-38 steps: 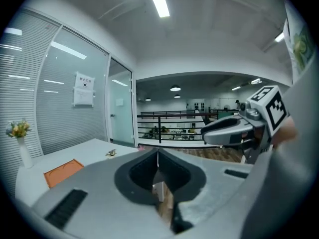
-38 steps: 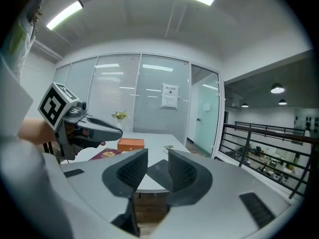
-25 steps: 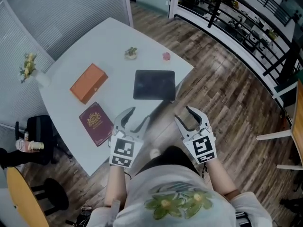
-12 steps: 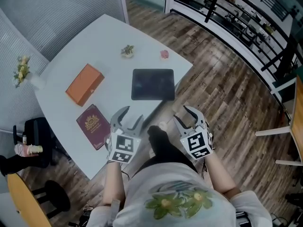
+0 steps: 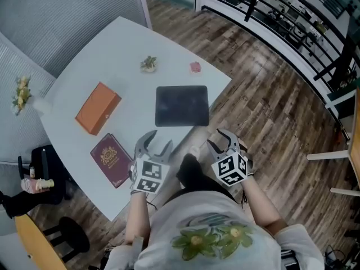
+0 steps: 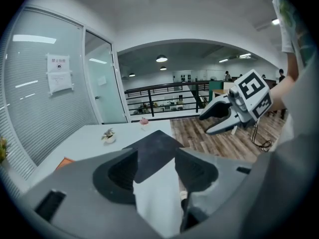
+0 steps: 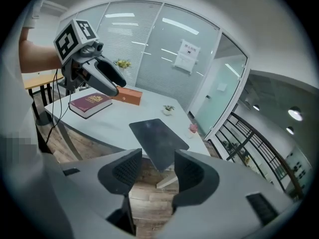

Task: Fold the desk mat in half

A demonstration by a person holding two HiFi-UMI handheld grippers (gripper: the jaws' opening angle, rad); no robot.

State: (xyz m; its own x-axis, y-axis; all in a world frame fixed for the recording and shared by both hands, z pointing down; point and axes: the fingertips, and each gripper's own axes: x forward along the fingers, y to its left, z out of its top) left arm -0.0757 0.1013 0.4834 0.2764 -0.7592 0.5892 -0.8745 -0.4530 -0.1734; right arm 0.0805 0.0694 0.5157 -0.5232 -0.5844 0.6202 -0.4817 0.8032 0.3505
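left gripper (image 5: 158, 142) and right gripper (image 5: 220, 142) hang wide and empty over the near edge of the bench (image 5: 115, 49), the left's jaws having just been opening, nothing between them. the desk mat (image 5: 181, 106) lies flat just ahead of both. best to pinch its two near corners together and carry them over evenly. orange box (image 5: 98, 108) and red book (image 5: 111, 159) sit left of the left gripper, small plant (image 5: 148, 64) beyond the mat; none blocks the fold.
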